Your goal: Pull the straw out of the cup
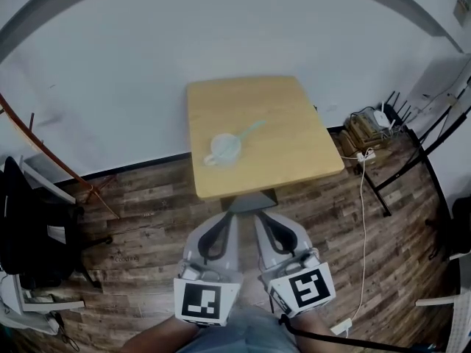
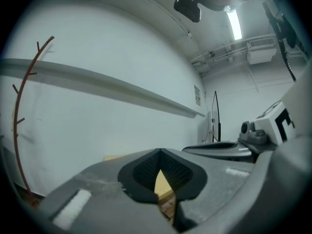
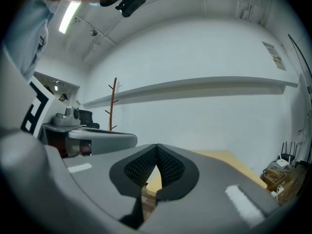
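A clear plastic cup (image 1: 222, 148) stands on the small wooden table (image 1: 287, 153), toward its left side, with a pale green straw (image 1: 252, 129) leaning out to the upper right. My left gripper (image 1: 229, 214) and right gripper (image 1: 260, 214) hang side by side over the wood floor, just short of the table's near edge and well apart from the cup. Both point level at the table. In the left gripper view the left gripper (image 2: 159, 151) is shut with nothing between its pads. The right gripper (image 3: 156, 146) is likewise shut and empty. The cup is hidden in both gripper views.
A white wall stands behind the table. A red-brown coat stand (image 1: 45, 150) and a black bag (image 1: 29, 226) are at the left. At the right lie a router (image 1: 381, 118), a white cable (image 1: 362, 197) and a black frame (image 1: 412, 164).
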